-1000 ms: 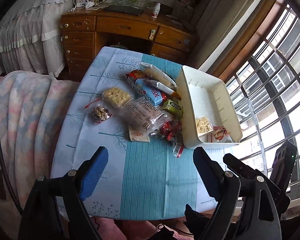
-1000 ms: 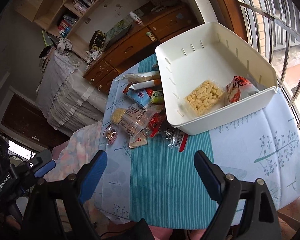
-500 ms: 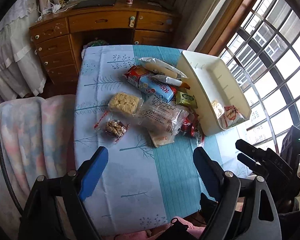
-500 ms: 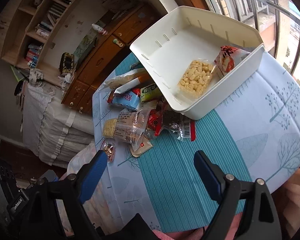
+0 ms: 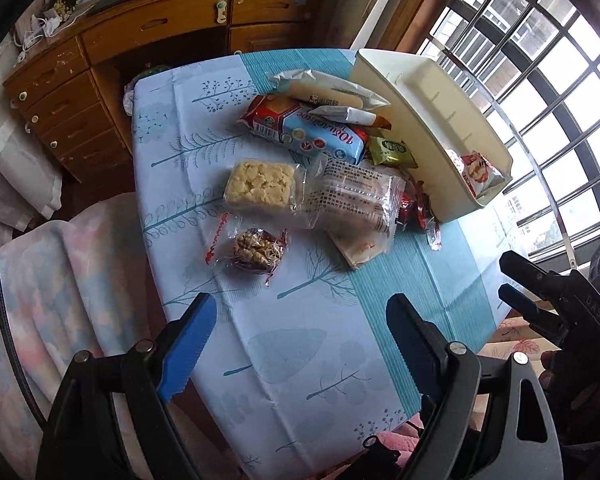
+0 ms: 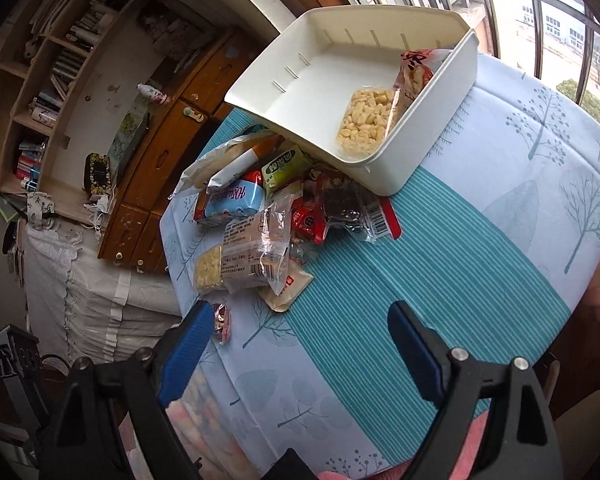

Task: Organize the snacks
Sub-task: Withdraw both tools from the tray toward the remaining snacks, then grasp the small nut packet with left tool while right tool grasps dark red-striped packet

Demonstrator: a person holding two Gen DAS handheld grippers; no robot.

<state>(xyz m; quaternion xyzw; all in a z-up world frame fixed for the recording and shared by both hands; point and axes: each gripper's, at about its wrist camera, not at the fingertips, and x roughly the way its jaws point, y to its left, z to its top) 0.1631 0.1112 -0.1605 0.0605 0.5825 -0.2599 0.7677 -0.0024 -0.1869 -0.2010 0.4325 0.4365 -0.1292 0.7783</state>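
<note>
One readable label | blue packet (image 5: 320, 134) printed "105" | other print blurred

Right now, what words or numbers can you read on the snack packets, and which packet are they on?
"105": blue biscuit packet, printed upside down; the script beside it is unclear.
Green packet: characters too blurred.
Clear wrapped cake: small print, unreadable.
Barcode label: digits too small.
Red packet in the white bin: characters unreadable.

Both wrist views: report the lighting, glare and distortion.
Left wrist view: daylight blows out the barred window, its bars bowed by fisheye; the snack pile is evenly lit and sharp. Right wrist view: the window is also overexposed, the white bin bright without glare, the bookshelf dimmer and curved; dark vignette at the corners.
</note>
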